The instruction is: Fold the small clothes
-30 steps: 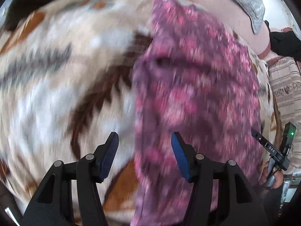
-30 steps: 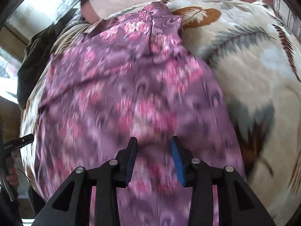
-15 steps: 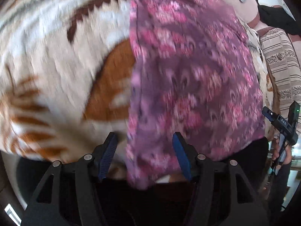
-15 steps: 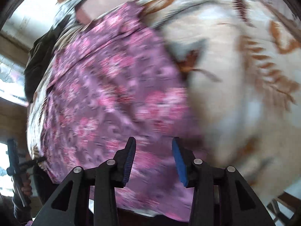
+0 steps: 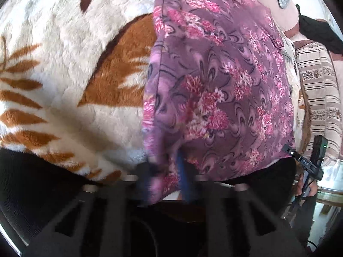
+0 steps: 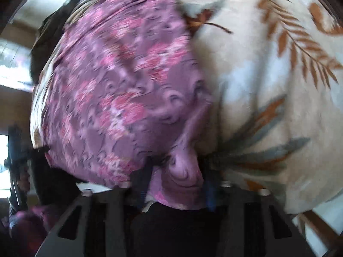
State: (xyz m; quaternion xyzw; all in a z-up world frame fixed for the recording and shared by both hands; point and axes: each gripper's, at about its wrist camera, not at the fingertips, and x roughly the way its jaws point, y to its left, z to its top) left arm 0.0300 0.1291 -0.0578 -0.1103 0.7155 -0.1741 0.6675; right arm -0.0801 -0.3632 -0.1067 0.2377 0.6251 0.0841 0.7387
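Left gripper point(image 5: 166, 178): fingers point(image 5: 184, 177) closed on the near left corner of the cloth point(image 5: 225, 75), fabric bunched between the pads; frame blurred there. Right gripper point(image 6: 176, 182): fingers point(image 6: 140, 182) blurred, a fold of the near right corner lay between them with gaps at the sides; grip could not be told for certain. Cloth was purple floral, spread flat on the blanket point(image 5: 64, 75), its near hem hanging over the bed's front edge at both corners. Left side edge ran straight away from the left fingers. Bare blanket lay open to the left of the cloth and to its right point(image 6: 268, 85). Striped cushion point(image 5: 317, 98) stood past the right edge.
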